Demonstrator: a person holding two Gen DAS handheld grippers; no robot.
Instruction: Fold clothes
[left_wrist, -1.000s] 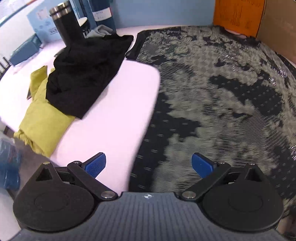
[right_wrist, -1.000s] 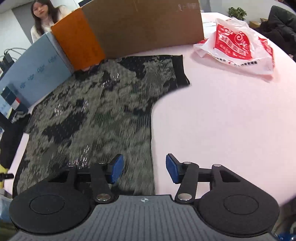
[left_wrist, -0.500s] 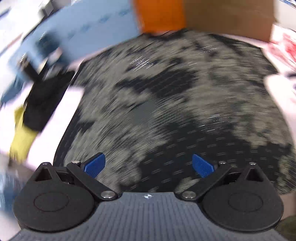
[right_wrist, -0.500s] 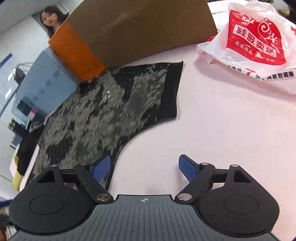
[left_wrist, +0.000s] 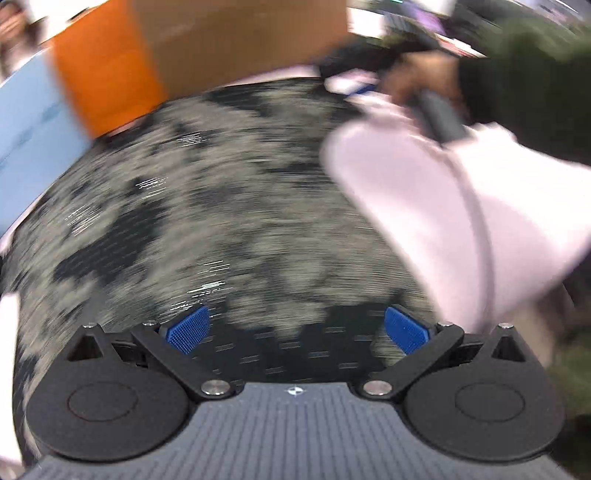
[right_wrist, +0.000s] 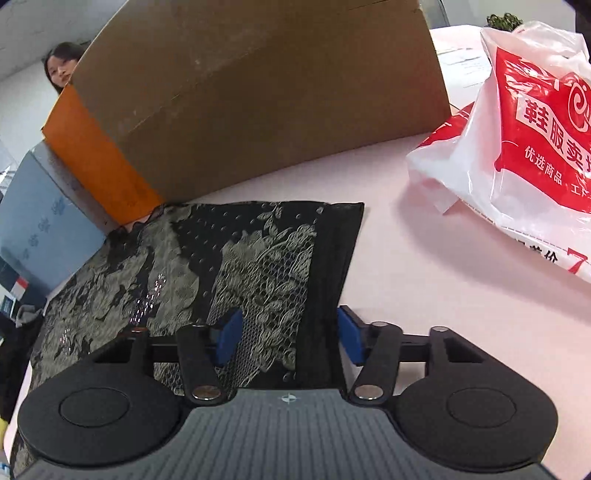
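A black shirt with a pale lace-flower print (left_wrist: 207, 206) lies spread flat on the pink table (left_wrist: 424, 192). My left gripper (left_wrist: 295, 328) hovers over its dark near hem, jaws wide open and holding nothing; this view is motion-blurred. In the right wrist view the shirt's short sleeve (right_wrist: 280, 251) reaches toward me. My right gripper (right_wrist: 290, 336) straddles that sleeve, its jaws closing. The left pad (right_wrist: 229, 336) is over the lace, and the right pad (right_wrist: 351, 336) sits at the black cuff edge. Neither pad visibly presses on the cloth.
A large cardboard box (right_wrist: 258, 92) with an orange side (right_wrist: 96, 147) and a blue box (right_wrist: 40, 229) stand behind the shirt. A red-and-white plastic bag (right_wrist: 535, 140) lies at the right. A person (right_wrist: 61, 70) stands behind the boxes. A hand in a dark sleeve (left_wrist: 436, 110) holds the other gripper.
My left gripper swept right, from the shirt's left edge by the black and yellow clothes to its near hem. My right gripper moved forward onto the sleeve, widened, then narrowed.
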